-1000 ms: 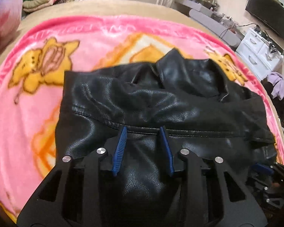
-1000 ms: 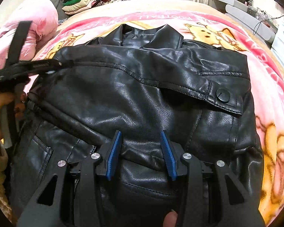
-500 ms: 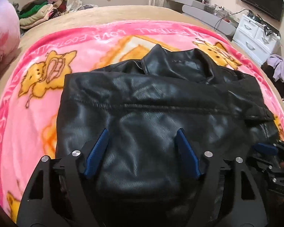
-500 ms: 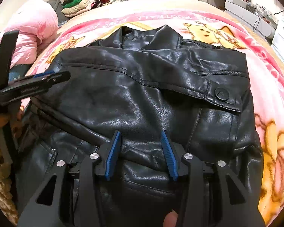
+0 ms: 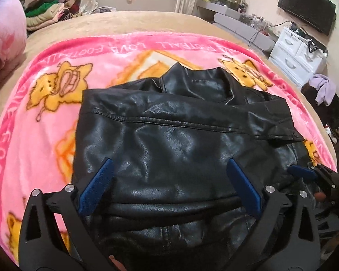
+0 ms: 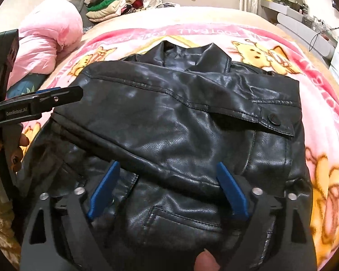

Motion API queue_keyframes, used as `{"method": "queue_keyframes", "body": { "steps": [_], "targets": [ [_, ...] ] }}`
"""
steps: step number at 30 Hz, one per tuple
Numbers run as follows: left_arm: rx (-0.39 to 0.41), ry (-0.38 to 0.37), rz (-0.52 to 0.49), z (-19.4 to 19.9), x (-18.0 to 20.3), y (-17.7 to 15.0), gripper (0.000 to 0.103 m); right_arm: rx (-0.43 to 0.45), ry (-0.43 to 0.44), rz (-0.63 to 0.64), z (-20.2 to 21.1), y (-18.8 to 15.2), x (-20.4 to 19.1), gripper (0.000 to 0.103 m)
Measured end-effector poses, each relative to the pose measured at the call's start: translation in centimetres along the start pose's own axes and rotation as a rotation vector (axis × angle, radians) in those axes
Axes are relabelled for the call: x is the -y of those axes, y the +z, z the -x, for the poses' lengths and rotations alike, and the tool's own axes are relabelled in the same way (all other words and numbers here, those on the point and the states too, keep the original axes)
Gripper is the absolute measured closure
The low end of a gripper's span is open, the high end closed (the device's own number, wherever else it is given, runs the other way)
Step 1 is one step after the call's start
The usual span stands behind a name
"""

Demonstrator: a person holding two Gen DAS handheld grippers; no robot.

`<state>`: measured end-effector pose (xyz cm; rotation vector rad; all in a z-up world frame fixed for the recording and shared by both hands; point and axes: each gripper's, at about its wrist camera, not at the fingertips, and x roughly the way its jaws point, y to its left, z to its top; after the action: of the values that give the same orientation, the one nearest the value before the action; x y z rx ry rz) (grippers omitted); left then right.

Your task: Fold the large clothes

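From my left wrist view, the black leather jacket (image 5: 169, 140) lies on the pink cartoon blanket (image 5: 34, 122), collar at the far end, a sleeve folded across the top and the hem doubled up toward me. My left gripper (image 5: 168, 187) has just been spreading its jaws; they stand wide apart over the near fold, with leather below but nothing pinched. I judge the folding mostly done, with perhaps one more halving and some squaring up left. Beyond the blanket are tan bedding, a heap of folded clothes (image 5: 45, 13), a white dresser (image 5: 298, 56) and a wall TV (image 5: 307, 6).

From my right wrist view, the same jacket fills the blanket, its buttoned sleeve cuff (image 6: 273, 122) lying across the right side. My right gripper (image 6: 168, 189) has likewise just been opening and holds nothing. A pink duvet (image 6: 47, 38) sits far left.
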<state>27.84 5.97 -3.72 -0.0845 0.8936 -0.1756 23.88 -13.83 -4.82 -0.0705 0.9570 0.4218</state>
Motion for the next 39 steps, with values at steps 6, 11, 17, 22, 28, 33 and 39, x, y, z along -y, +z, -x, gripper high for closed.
{"method": "queue_keyframes", "body": {
  "steps": [6,11,17,22,28,33,39],
  "targets": [
    [0.004,0.023,0.005,0.8,-0.2,0.0,0.009,0.023,0.009,0.002,0.7,0.2,-0.2,0.009],
    [0.01,0.022,0.003,1.6,-0.2,-0.2,0.009,0.046,0.013,0.0,1.4,0.3,-0.4,0.008],
    [0.028,0.018,-0.016,2.8,0.6,-0.5,0.009,0.078,0.007,0.006,2.4,0.6,-0.6,0.007],
    [0.054,0.012,-0.02,4.0,0.9,-0.7,0.009,0.104,0.0,0.008,3.5,0.8,-0.7,0.007],
    [0.086,0.001,-0.018,5.6,1.3,-0.8,0.009,0.137,-0.023,0.025,5.0,0.8,-1.2,0.007],
    [0.12,0.004,-0.007,6.8,1.4,-0.9,0.009,0.171,-0.018,0.049,6.6,0.7,-2.3,0.007],
    [0.129,-0.005,0.01,7.7,1.4,-2.0,0.009,0.2,-0.049,0.098,8.1,0.4,-3.7,0.007]
  ]
}}
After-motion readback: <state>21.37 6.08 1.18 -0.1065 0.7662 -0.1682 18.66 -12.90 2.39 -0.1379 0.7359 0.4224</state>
